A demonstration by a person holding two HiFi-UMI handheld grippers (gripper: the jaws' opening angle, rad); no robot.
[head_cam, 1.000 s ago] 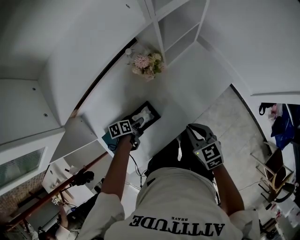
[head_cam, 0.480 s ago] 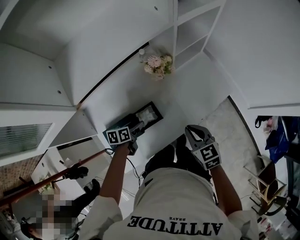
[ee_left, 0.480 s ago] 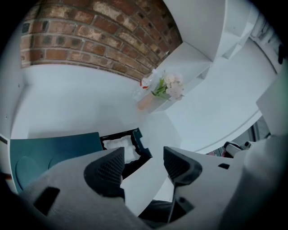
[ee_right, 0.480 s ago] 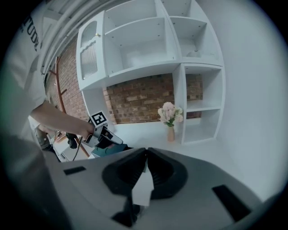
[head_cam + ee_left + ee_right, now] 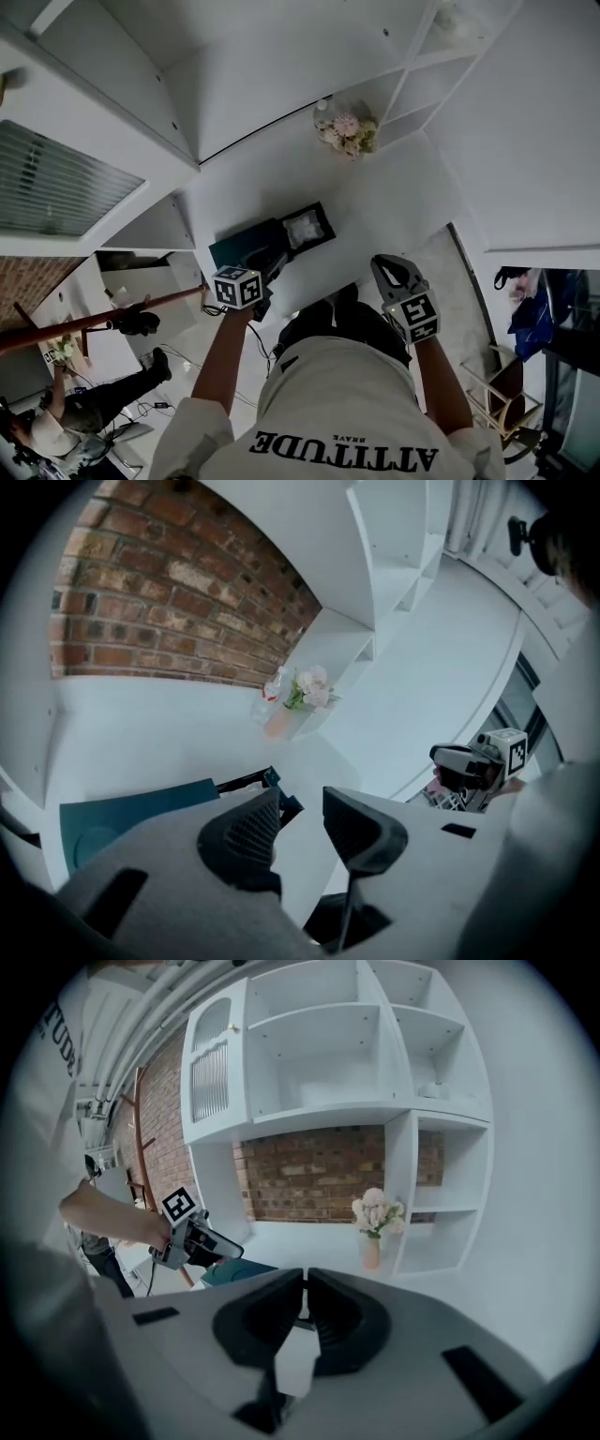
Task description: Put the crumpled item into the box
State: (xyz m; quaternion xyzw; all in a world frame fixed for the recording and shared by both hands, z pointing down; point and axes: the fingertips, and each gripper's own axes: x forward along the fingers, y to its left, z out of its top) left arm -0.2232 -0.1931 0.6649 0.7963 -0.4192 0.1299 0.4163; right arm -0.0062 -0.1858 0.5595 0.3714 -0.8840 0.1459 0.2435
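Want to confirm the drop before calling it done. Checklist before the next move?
1. Crumpled item lies inside the box: ok.
2. Left gripper has its fingers apart with nothing between them: ok.
3. Right gripper has its fingers together and holds nothing: ok.
4. Right gripper is well away from the box, back by the person's body: ok.
5. The teal panel lies beside the box. Whether it is a lid attached to the box: cannot tell.
6. Flower vase stands upright, far from the box: ok.
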